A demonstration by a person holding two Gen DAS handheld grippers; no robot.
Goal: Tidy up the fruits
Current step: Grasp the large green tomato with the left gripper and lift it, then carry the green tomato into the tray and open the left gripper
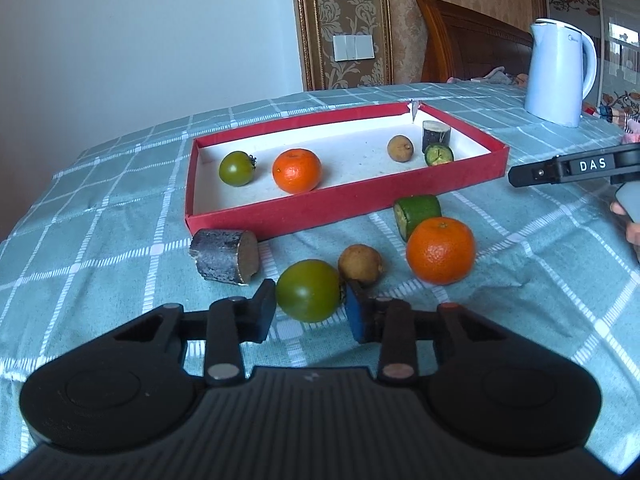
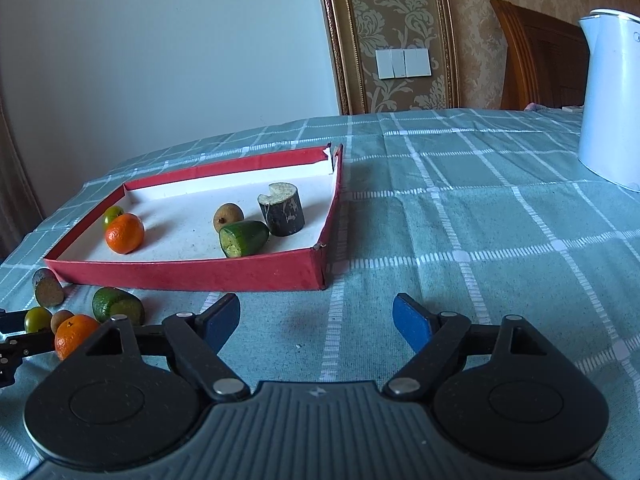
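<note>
Your left gripper [image 1: 308,312] brackets the green tomato [image 1: 308,290] on the cloth; your right gripper [image 2: 316,322] hangs released over bare tablecloth [image 2: 460,216].

The left pads sit at either side of the tomato, but you cannot tell whether they press it. Beside it lie a brown longan [image 1: 360,264], an orange [image 1: 440,250], a green chunk [image 1: 416,214] and a dark cut cylinder [image 1: 224,256], all just outside the red tray [image 1: 320,210], which holds five more pieces.
</note>
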